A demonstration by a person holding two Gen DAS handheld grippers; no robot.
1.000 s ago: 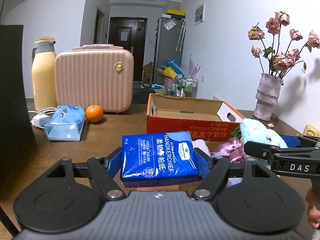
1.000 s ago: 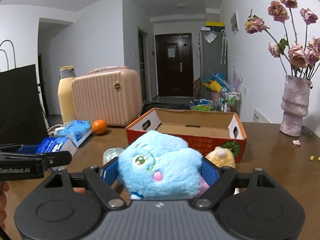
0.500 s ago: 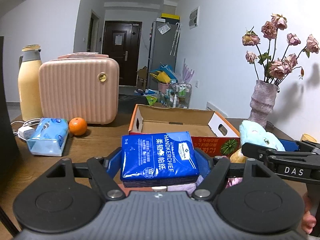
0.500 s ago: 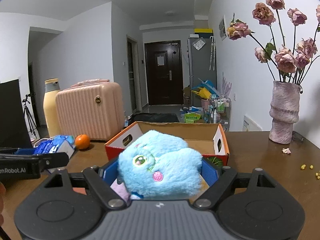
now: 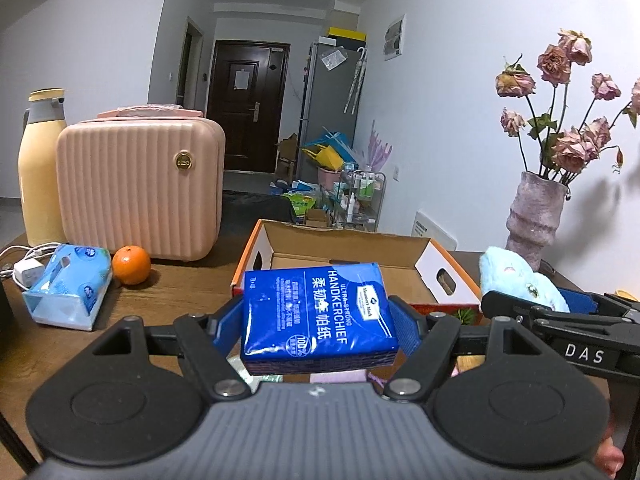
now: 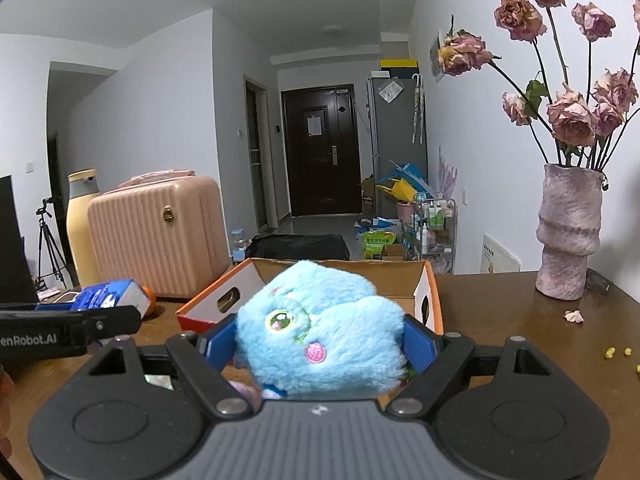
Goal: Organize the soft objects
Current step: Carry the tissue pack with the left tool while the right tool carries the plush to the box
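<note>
Left tool (image 5: 320,320) clamped on one glossy blue tissue pack (image 5: 318,314); right tool (image 6: 320,340) clamped on one fluffy blue plush (image 6: 320,328).

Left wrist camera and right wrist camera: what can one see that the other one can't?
Only the left wrist view shows the light blue tissue pack lying on the table and the white charger beside it.

Only the right wrist view shows a tripod at the far left and yellow crumbs on the table.

Both show the blue handkerchief pack clamped in the left gripper, the fluffy blue toy clamped in the right gripper, the cardboard box, pink case, orange and vase.
</note>
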